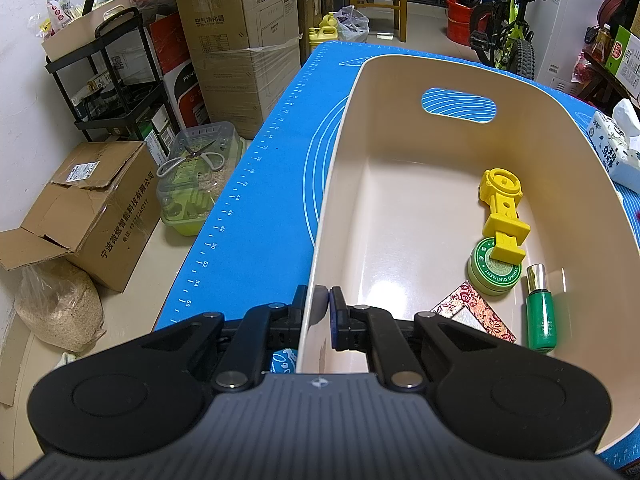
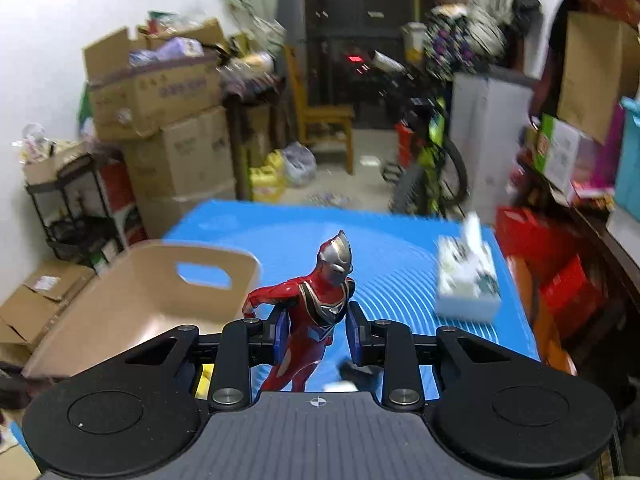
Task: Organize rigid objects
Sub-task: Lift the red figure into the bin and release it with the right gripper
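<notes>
A beige bin (image 1: 400, 80) with a handle slot stands on the blue mat (image 1: 272, 200). My left gripper (image 1: 322, 300) is shut on the bin's near left wall. Inside the bin lie a yellow plastic toy part (image 1: 502, 208), a round green ointment tin (image 1: 494, 272), a green bottle with a gold cap (image 1: 540, 312) and a red-patterned card (image 1: 472, 312). In the right wrist view my right gripper (image 2: 318, 328) is shut on a red and silver action figure (image 2: 316, 308), held upright above the mat, to the right of the bin (image 2: 136, 300).
A tissue box (image 2: 468, 280) sits on the mat at the right, also visible as the tissue box (image 1: 616, 148) beside the bin. Cardboard boxes (image 1: 240, 40), a black rack (image 1: 116, 80) and a clear container with scissors (image 1: 200, 168) stand on the floor left of the table. A bicycle (image 1: 508, 28) is beyond.
</notes>
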`<action>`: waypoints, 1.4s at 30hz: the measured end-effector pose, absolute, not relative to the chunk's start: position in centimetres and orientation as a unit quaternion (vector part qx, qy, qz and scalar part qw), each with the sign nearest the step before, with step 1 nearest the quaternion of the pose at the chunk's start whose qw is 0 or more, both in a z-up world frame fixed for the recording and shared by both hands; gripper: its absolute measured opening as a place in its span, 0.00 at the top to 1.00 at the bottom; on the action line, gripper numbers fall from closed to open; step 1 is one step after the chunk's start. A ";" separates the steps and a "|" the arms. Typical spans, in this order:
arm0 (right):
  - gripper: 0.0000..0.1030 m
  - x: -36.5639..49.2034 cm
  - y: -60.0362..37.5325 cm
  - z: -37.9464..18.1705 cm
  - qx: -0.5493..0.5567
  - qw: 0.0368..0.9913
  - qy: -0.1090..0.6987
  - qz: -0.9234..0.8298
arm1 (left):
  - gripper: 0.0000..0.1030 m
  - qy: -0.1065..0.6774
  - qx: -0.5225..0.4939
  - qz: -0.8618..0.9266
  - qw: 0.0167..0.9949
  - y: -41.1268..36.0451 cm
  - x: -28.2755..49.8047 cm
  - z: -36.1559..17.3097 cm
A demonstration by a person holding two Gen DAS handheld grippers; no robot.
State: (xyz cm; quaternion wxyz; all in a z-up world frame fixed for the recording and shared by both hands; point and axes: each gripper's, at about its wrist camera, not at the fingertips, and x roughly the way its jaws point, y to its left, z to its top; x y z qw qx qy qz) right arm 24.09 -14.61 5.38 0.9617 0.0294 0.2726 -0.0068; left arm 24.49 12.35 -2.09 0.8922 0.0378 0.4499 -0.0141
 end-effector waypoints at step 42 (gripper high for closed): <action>0.33 31.0 -4.5 -0.4 -0.001 0.920 0.376 0.108 | 0.88 0.449 0.041 -0.014 0.893 12.2 24.5 -2.2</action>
